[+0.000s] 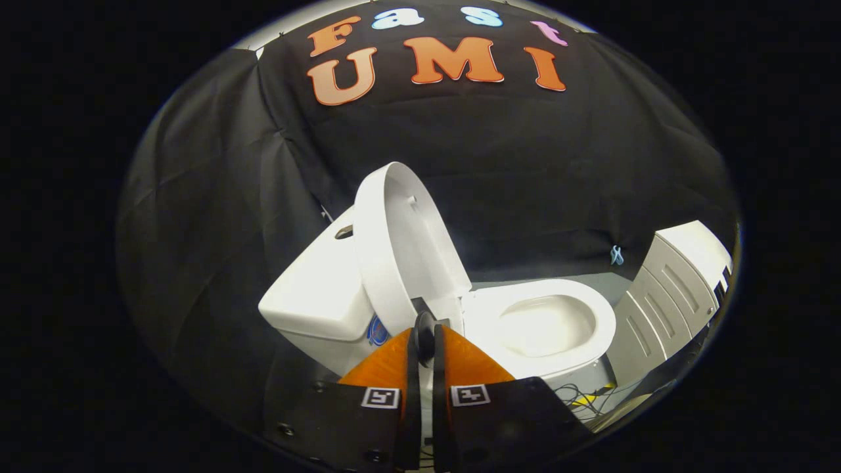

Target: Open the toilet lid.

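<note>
The glossy white plastic toilet lid (401, 249) is already up, leaning back on the white ceramic tank (315, 289), just beyond the claw (426, 345), whose fingers are pressed nearly together on nothing. Looks basically done, so next is just backing away from the open white seat (545, 322).

Black cloth wall (525, 171); white cabinet (670, 289) beside.

Lighting is uneven: strong light from above blows out the toilet tank (315, 289) and the seat rim (548, 322) into glaring white, while the surrounding cloth wall (210, 217) stays dim. Fisheye distortion bends the cabinet (670, 289) at the lower right. The closed claw (426, 341) at bottom centre looks soft, slightly out of focus.
</note>
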{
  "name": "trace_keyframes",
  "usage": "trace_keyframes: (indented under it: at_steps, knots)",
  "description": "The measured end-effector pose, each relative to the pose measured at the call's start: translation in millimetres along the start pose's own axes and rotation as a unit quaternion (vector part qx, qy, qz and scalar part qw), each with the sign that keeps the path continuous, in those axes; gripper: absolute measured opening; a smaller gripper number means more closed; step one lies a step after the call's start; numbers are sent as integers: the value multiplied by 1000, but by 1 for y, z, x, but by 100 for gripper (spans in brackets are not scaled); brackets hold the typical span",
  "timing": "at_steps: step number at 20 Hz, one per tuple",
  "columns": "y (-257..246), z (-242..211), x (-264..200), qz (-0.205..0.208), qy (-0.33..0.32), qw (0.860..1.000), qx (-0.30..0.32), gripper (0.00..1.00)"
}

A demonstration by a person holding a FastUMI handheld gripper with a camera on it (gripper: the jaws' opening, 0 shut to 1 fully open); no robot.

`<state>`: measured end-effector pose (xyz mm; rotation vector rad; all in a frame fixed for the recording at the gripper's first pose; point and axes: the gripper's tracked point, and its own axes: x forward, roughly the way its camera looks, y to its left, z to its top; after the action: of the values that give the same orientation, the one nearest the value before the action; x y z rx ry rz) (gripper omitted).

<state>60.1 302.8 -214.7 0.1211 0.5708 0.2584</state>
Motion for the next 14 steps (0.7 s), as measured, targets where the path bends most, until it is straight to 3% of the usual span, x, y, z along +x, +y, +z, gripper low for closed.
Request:
trace_keyframes:
  at_steps: [4, 7, 10, 13, 14]
  knots:
    - [4, 29, -22, 36, -37, 999, -1, 28]
    - [-13, 56, -35, 33, -66, 997, 4, 37]
    - [-44, 90, -56, 12, -105, 994, 10, 67]
    - [-77, 126, -79, -11, -143, 990, 3, 83]
    - [-85, 135, -88, -18, -155, 988, -3, 94]
